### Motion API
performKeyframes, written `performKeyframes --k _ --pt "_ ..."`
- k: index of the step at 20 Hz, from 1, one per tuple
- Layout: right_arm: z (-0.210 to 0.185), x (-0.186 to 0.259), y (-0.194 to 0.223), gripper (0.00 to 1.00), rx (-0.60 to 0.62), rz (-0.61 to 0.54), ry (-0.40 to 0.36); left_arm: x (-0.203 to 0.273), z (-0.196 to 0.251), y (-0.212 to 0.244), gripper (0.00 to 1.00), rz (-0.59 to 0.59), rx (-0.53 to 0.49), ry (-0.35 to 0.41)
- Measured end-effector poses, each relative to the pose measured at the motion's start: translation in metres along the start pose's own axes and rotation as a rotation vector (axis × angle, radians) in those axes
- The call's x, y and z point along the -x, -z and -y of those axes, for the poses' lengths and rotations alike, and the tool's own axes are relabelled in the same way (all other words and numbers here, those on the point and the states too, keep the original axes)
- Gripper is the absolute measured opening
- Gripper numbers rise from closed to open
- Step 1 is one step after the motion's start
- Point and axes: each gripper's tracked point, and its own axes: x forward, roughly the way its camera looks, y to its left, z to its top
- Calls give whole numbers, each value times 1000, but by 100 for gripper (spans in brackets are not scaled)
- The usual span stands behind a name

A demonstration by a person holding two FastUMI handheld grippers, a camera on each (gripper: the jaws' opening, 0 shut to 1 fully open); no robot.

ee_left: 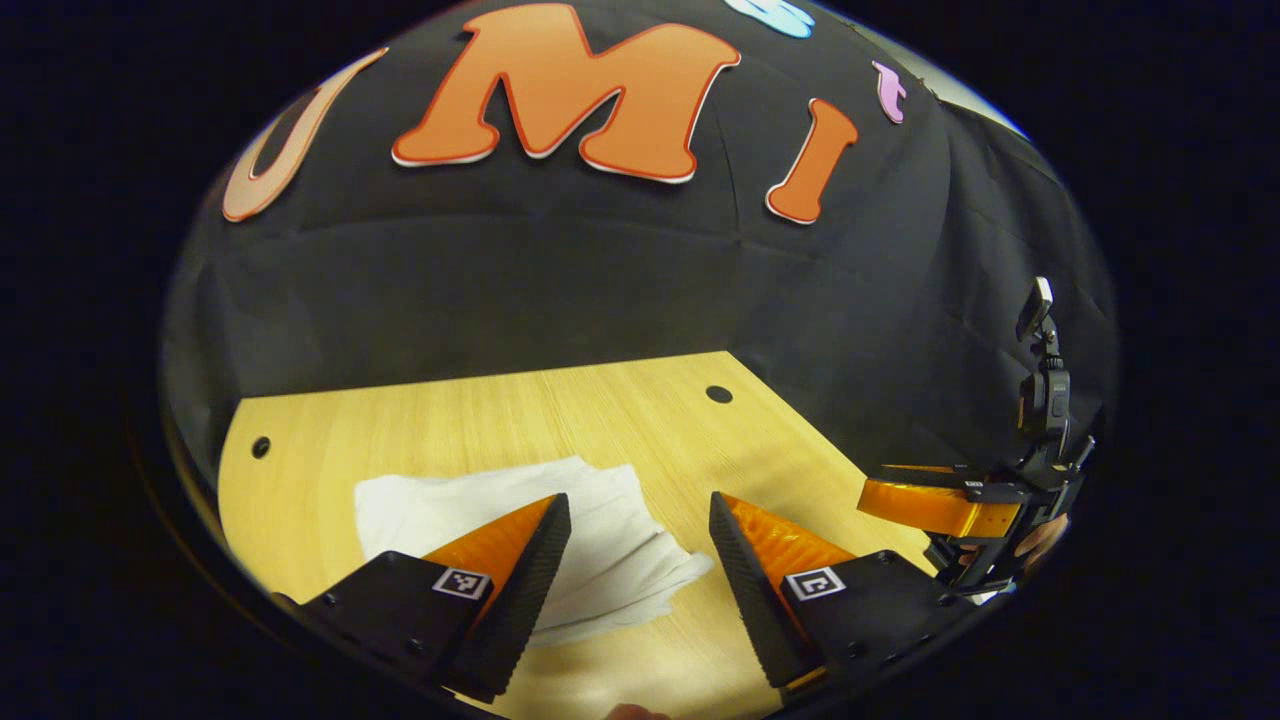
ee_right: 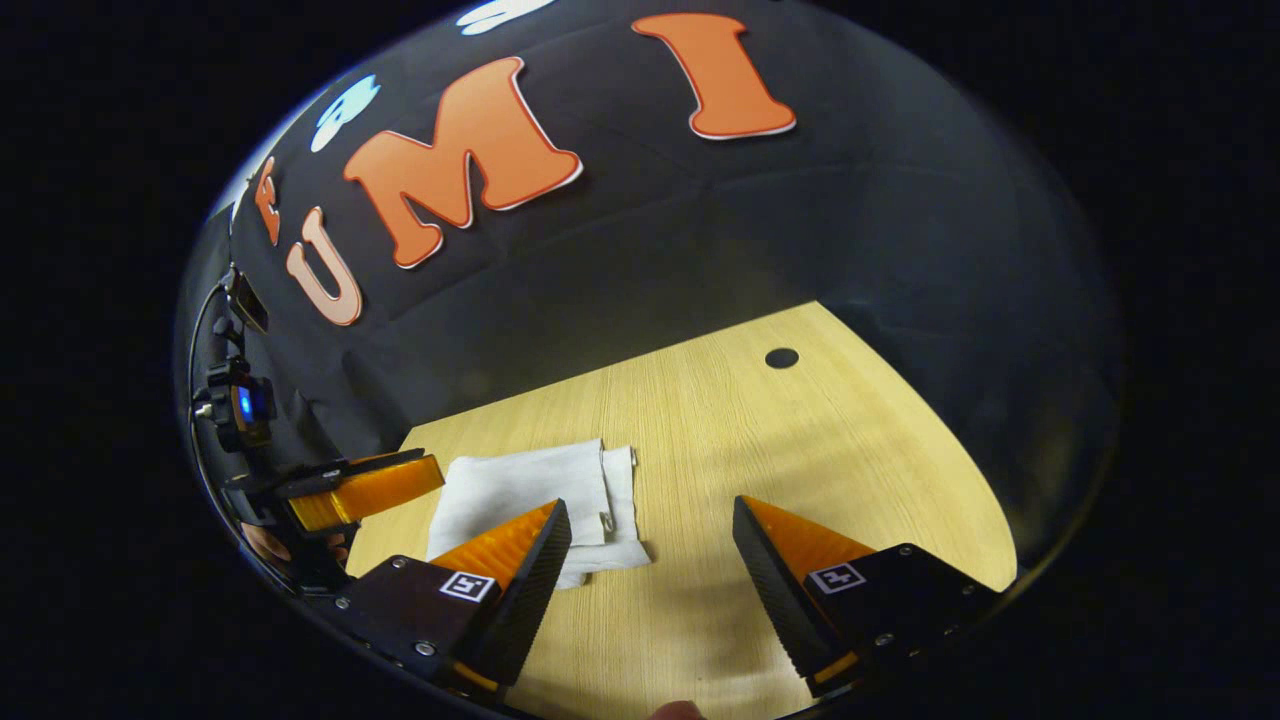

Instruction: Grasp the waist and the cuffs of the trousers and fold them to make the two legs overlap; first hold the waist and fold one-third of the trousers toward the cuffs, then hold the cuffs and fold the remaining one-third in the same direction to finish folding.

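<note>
White trousers (ee_left: 560,545) lie folded in a compact, layered bundle on the table (ee_left: 640,410), both claws (ee_left: 640,520) (ee_right: 652,525) spread wide and empty.

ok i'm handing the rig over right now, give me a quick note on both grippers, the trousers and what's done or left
Left gripper: open, holding nothing, above the table with the trousers just ahead of and partly under its fingers.
Right gripper: open, holding nothing; the trousers lie ahead and to its left.
Trousers: white, lying on the wooden table as a compact, layered bundle, edges a little uneven.
Done: judging by the stacked layers, the folds look made, and neither gripper touches the cloth.
Left: probably nothing but a check of the bundle's neatness; I can't count the layers from here.
</note>
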Motion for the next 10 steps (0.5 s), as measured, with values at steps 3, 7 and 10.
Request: performKeyframes --k 3,7,10 --pt "-18 12 -29 98 83 82 -4 43 -23 -42 95 125 -41 -101" --pt "-60 33 -66 98 170 182 -59 100 -38 -85 96 332 -116 -234" --pt "-92 50 -92 98 219 273 -84 100 -33 -77 96 430 -118 -306"
